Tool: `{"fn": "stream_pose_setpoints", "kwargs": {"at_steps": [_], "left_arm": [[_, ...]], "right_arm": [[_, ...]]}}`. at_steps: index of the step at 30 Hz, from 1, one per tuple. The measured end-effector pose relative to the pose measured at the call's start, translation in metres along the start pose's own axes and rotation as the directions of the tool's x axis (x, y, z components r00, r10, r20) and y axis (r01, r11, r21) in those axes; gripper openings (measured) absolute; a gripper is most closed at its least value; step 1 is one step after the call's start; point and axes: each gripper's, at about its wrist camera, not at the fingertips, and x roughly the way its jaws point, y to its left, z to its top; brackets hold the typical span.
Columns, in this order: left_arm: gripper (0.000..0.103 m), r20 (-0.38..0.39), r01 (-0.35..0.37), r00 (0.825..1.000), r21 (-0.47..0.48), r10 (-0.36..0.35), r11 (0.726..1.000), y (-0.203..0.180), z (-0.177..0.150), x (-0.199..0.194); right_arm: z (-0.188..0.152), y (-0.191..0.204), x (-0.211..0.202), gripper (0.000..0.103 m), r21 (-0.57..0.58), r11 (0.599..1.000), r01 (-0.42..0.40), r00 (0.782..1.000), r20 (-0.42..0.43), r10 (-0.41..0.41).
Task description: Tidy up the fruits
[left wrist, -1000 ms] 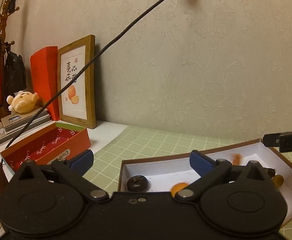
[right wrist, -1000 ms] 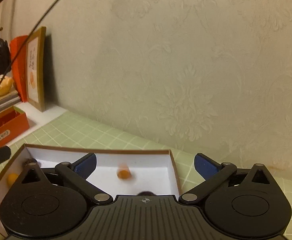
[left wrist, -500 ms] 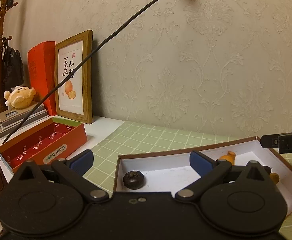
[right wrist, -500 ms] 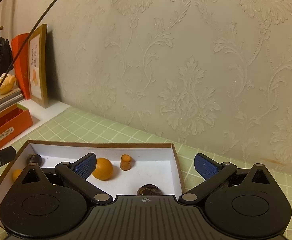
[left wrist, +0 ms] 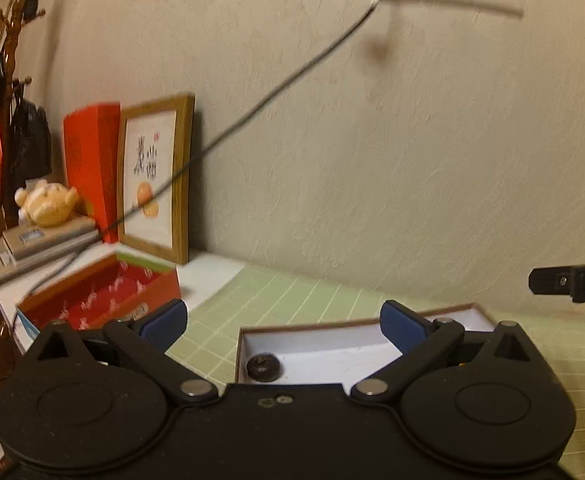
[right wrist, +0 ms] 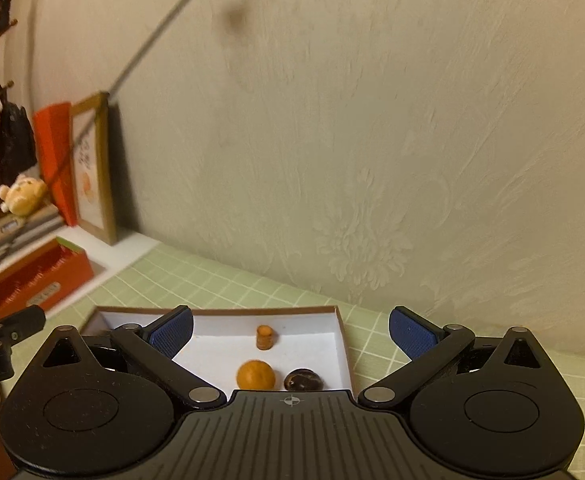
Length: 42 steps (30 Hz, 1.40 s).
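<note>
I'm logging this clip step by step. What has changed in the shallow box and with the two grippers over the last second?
The round orange fruit, a blur in motion a second ago, has rolled nearer the right gripper and now lies beside the dark fruit. Both cameras have tipped upward. The small orange cylinder stands upright as half a second ago. The left gripper and the right one stay open and empty, and the box has not moved.

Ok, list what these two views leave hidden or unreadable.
- Left wrist view: the right part of the white box is hidden behind the left gripper; only a dark fruit shows.
- Left wrist view: motion blur makes the writing in the framed picture unreadable.
- Right wrist view: the box's near-left corner is hidden by the right gripper.
</note>
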Motion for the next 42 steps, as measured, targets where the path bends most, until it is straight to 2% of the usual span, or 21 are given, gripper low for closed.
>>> {"fn": "stream_pose_setpoints", "kwargs": {"at_steps": [3,8,11,16,22,26,31,35,42], "left_arm": [[0.097,0.021,0.022,1.000,0.028,-0.022,0.999,-0.001,0.009,-0.036],[0.097,0.037,0.067,0.997,0.004,-0.067,0.998,0.005,0.008,-0.096],[0.097,0.044,0.074,0.996,0.024,-0.075,0.997,0.003,0.002,-0.128],[0.097,0.055,0.089,0.994,0.053,-0.092,0.995,-0.004,-0.013,-0.168],[0.097,0.090,0.129,0.987,0.061,-0.134,0.990,-0.015,-0.029,-0.203],[0.097,0.123,0.149,0.980,0.067,-0.157,0.987,-0.026,-0.039,-0.215],[0.097,0.133,0.159,0.978,0.046,-0.164,0.986,-0.029,-0.049,-0.212],[0.097,0.113,0.168,0.979,0.030,-0.170,0.985,-0.029,-0.067,-0.203],[0.097,0.108,0.165,0.980,0.039,-0.169,0.985,-0.030,-0.071,-0.203]], "right_arm": [[0.004,0.011,-0.039,0.103,-0.029,1.000,0.002,1.000,0.023,-0.001],[-0.003,0.033,-0.114,0.103,-0.065,0.998,0.003,0.998,0.063,0.001],[-0.016,0.042,-0.159,0.103,-0.070,0.998,0.011,0.995,0.104,-0.003],[-0.044,0.056,-0.211,0.103,-0.089,0.995,0.048,0.990,0.133,-0.036],[-0.075,0.062,-0.243,0.103,-0.097,0.991,0.097,0.987,0.141,-0.083],[-0.093,0.052,-0.258,0.103,-0.083,0.990,0.112,0.982,0.159,-0.098],[-0.109,0.037,-0.267,0.103,-0.046,0.992,0.120,0.978,0.178,-0.110],[-0.121,0.024,-0.259,0.103,-0.033,0.989,0.144,0.981,0.133,-0.138],[-0.120,0.012,-0.258,0.103,0.020,0.992,0.124,0.983,0.131,-0.125]]}}
